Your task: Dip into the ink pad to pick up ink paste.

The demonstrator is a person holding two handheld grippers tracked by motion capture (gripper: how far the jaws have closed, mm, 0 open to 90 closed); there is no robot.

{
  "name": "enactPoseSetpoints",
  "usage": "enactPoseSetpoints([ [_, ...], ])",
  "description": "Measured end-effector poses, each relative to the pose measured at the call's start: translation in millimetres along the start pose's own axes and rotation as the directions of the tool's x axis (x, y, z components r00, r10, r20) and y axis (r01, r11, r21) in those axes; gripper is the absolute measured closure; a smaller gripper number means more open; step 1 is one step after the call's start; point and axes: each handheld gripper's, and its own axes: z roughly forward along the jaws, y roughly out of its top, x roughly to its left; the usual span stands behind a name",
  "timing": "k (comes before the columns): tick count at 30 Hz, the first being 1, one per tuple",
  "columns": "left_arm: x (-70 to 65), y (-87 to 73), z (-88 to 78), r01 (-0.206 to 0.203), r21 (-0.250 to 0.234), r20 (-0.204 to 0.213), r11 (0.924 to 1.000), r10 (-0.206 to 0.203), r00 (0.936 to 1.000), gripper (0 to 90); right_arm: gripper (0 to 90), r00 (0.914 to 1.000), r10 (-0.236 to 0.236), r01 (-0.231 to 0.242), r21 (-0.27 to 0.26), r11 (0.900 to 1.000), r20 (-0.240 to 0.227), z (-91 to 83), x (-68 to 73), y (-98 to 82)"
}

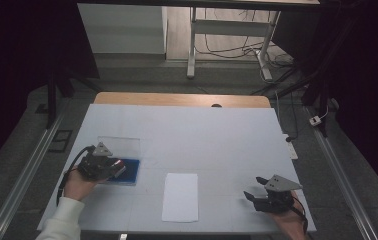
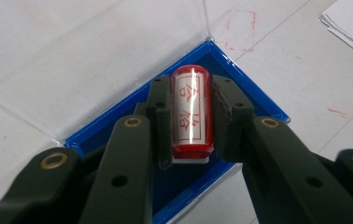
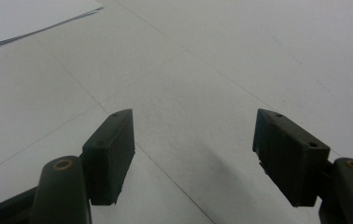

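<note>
A red stamp point(image 2: 191, 114) with a white label of red characters is clamped between the jaws of my left gripper point(image 2: 192, 100), just above a blue ink-pad case point(image 2: 254, 100) whose clear lid point(image 2: 95, 60) lies open behind it. From above, the left gripper point(image 1: 113, 168) is over the blue case point(image 1: 129, 171) at the table's left, with the stamp point(image 1: 118, 166) at its tip. My right gripper point(image 1: 256, 188) rests near the front right of the table, jaws wide apart; in its own view the right gripper point(image 3: 194, 158) has only bare tabletop between its fingers.
A white sheet of paper point(image 1: 180, 196) lies at the front middle of the white table point(image 1: 202, 135); its corner point(image 2: 352, 23) lies to the right of the case, and its edge point(image 3: 34, 18) runs far left of the right gripper. Faint red stamp marks point(image 2: 240, 23) are on the tabletop.
</note>
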Motion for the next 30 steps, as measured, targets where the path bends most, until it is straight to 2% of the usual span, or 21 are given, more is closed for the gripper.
enactPoseSetpoints([
  [12,-2.2,7.5,1.1,0.013,0.057,-0.014,0.9983,-0.013,0.9998,70.2,29.0,1.0000,-0.001,0.001,0.002,1.000,0.001,0.5,0.5,0.1],
  [16,-1.6,8.7,2.0,0.023,0.071,-0.007,0.9972,-0.023,0.9997,70.3,29.0,1.0000,-0.003,0.003,0.006,1.000,-0.002,0.9,0.6,0.1],
  [20,-6.2,11.1,4.2,0.004,0.098,-0.036,0.9952,-0.001,0.9993,70.4,29.0,1.0000,-0.005,0.005,0.008,1.000,0.000,0.9,1.2,0.5],
  [30,-10.2,7.5,6.2,-0.009,0.079,-0.059,0.9968,0.013,0.9982,70.6,29.0,0.9999,-0.012,0.012,0.012,1.000,0.000,0.9,2.8,1.8],
])
